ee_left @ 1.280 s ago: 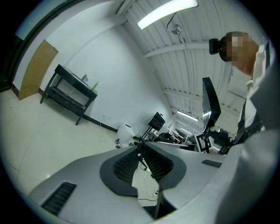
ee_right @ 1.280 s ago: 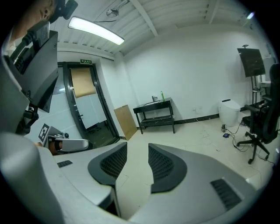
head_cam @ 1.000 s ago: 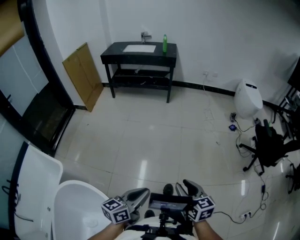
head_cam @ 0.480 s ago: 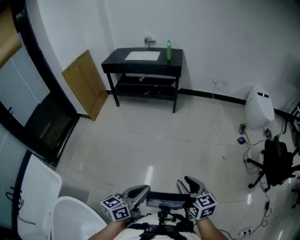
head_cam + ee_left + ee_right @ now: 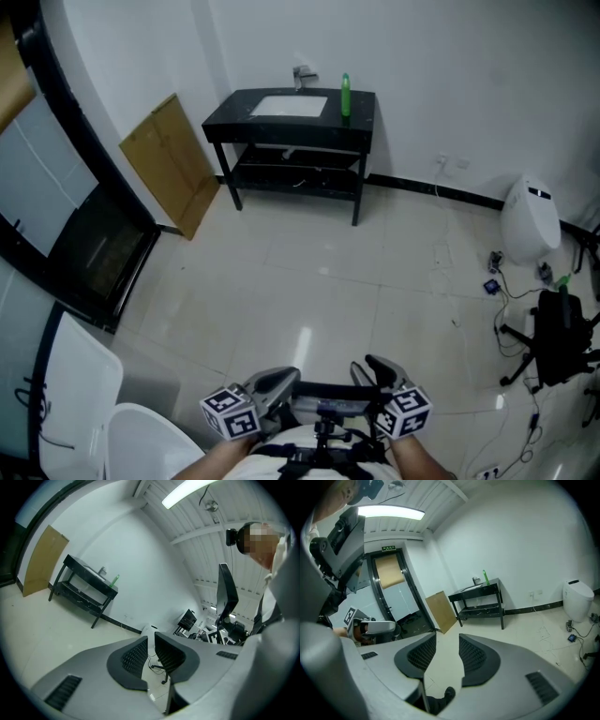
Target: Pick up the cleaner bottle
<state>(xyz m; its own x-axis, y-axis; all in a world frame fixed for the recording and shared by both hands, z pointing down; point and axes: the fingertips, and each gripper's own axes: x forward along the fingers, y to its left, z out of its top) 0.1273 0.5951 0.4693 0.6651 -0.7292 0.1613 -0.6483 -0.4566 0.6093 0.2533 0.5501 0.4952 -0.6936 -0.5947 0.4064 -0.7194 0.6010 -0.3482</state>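
Tile floor [image 5: 309, 281]; blk sink table [image 5: 234, 112] at wall [image 5: 450, 75] w/ cleaner bottle [image 5: 345, 96].

Count taken from the two hand-held units: two grippers are showing, the left gripper [image 5: 277, 382] and the right gripper [image 5: 380, 370]. Two marker cubes are riding on them, the left cube [image 5: 231, 414] and the right cube [image 5: 403, 412]. Far ahead of both, one black table [image 5: 361, 111] is standing, bearing one sink [image 5: 289, 106], one faucet [image 5: 303, 75] and one green cleaner bottle [image 5: 345, 95]. One brown board [image 5: 169, 164] is leaning ahead-left of the left gripper. One white rounded unit [image 5: 531, 230] and one black office chair [image 5: 558, 337] are sitting right of the right gripper.
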